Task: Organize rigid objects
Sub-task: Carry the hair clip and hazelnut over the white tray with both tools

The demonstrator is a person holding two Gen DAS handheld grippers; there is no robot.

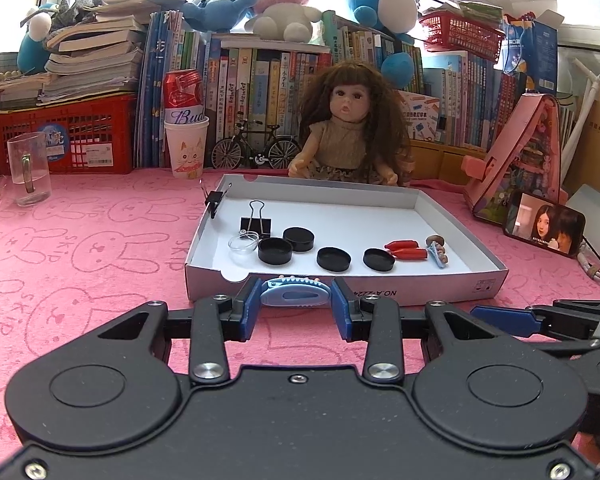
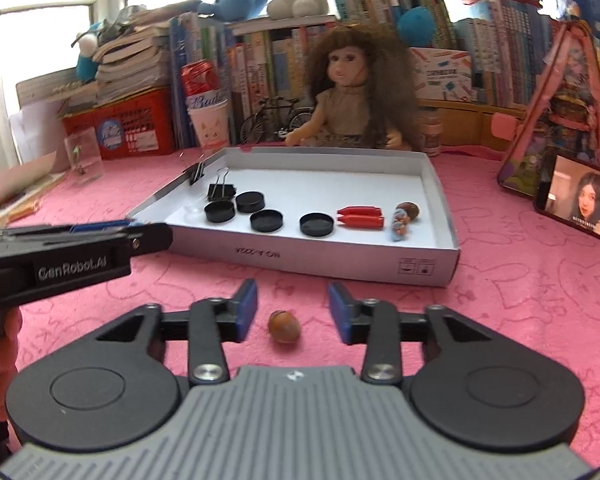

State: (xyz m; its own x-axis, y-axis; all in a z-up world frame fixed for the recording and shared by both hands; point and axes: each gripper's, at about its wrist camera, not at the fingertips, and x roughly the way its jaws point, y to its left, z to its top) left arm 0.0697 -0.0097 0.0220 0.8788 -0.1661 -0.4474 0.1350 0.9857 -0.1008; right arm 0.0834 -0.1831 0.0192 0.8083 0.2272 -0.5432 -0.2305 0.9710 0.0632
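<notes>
A brown nut (image 2: 284, 326) lies on the pink rabbit-print cloth (image 2: 520, 280), between the fingers of the right gripper (image 2: 292, 312), whose blue pads stand apart with a clear gap on each side of it. The left gripper (image 1: 296, 300) is clamped on a pale blue hair clip (image 1: 294, 295), held just in front of the near wall of the white cardboard tray (image 1: 420, 294).

Inside the tray, near that same wall, things sit in a rough row: 4 black round lids (image 1: 333, 259), a clear plastic dome (image 1: 243, 242) and a black binder clip (image 1: 255, 222) toward the left, 2 red clips (image 1: 406, 250), a second blue hair clip (image 1: 436, 254) and another brown nut (image 1: 436, 240) toward the right. A smaller binder clip (image 1: 216, 199) grips the tray's left wall near its far corner. Behind the far wall sits a doll (image 1: 350, 128), with a phone (image 1: 544, 228) propped beyond the right edge.

The nut looks like the riskier piece, to my eye. It is round and smooth, so pads closing off-centre could squirt it forward across the cloth. The 2 grippers are also close together; the left one's body crosses the right camera's view, and a careless swing toward the tray could knock them together. The hair clip, if released too low, may catch the tray's near wall.
</notes>
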